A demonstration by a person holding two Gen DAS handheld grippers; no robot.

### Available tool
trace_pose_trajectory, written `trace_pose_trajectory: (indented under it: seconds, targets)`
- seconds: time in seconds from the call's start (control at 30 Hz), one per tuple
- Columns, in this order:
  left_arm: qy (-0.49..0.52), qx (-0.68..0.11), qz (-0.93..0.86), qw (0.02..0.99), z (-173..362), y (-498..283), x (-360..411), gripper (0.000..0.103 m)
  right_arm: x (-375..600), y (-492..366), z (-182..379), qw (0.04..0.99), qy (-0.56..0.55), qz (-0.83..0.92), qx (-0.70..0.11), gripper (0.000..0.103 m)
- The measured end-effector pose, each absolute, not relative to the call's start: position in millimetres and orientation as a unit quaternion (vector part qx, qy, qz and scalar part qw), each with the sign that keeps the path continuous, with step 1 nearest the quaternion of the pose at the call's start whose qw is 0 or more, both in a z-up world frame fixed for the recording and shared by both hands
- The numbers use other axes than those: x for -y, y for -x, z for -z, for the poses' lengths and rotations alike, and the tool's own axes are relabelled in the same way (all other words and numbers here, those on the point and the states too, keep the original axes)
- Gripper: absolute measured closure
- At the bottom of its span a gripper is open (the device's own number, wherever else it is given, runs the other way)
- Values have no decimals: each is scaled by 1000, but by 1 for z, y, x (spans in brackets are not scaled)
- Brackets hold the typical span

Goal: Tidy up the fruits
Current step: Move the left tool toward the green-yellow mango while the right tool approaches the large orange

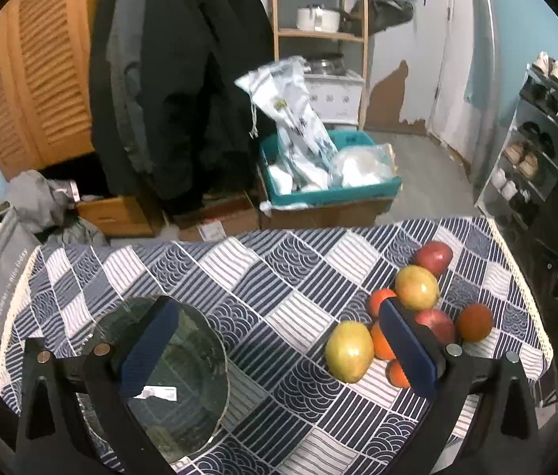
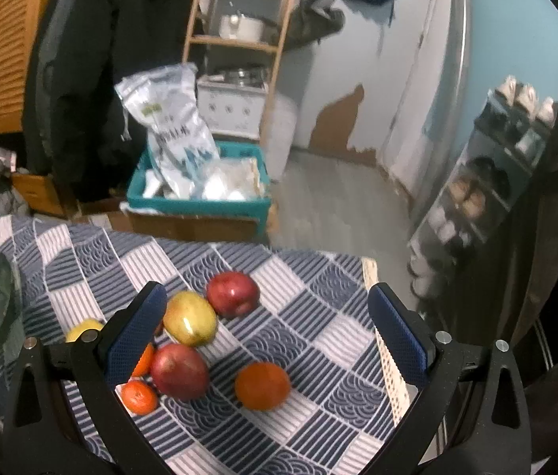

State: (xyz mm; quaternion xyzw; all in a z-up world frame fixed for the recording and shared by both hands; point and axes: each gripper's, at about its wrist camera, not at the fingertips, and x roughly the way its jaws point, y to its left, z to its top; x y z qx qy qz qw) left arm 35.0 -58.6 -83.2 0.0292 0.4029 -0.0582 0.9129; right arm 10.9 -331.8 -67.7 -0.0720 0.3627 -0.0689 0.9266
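Note:
Several fruits lie in a loose group on a blue and white patterned tablecloth (image 1: 271, 277). In the left wrist view I see a yellow-green mango (image 1: 349, 351), another mango (image 1: 416, 287), red apples (image 1: 434, 257) and oranges (image 1: 474, 322) at the right. A clear glass bowl (image 1: 183, 372) sits at the lower left. My left gripper (image 1: 279, 348) is open and empty above the cloth, between bowl and fruits. My right gripper (image 2: 271, 336) is open and empty above the fruits: an orange (image 2: 263, 386), a red apple (image 2: 179, 371) and a mango (image 2: 189, 318) lie between its fingers.
The table's right edge with a cream fringe (image 2: 385, 356) is close to the fruits. Beyond the table stand a teal crate with bags (image 1: 330, 174), hanging dark coats (image 1: 176, 79), a wooden shelf (image 1: 318, 35) and a shoe rack (image 1: 532, 150).

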Motion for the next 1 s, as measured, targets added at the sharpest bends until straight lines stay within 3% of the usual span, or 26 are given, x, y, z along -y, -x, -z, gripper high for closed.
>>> trace_pose_trajectory:
  seconds: [1.0]
  targets:
    - [-68, -530, 97, 840, 213, -71, 112, 1, 381, -41, 206, 833, 33, 67, -548, 4]
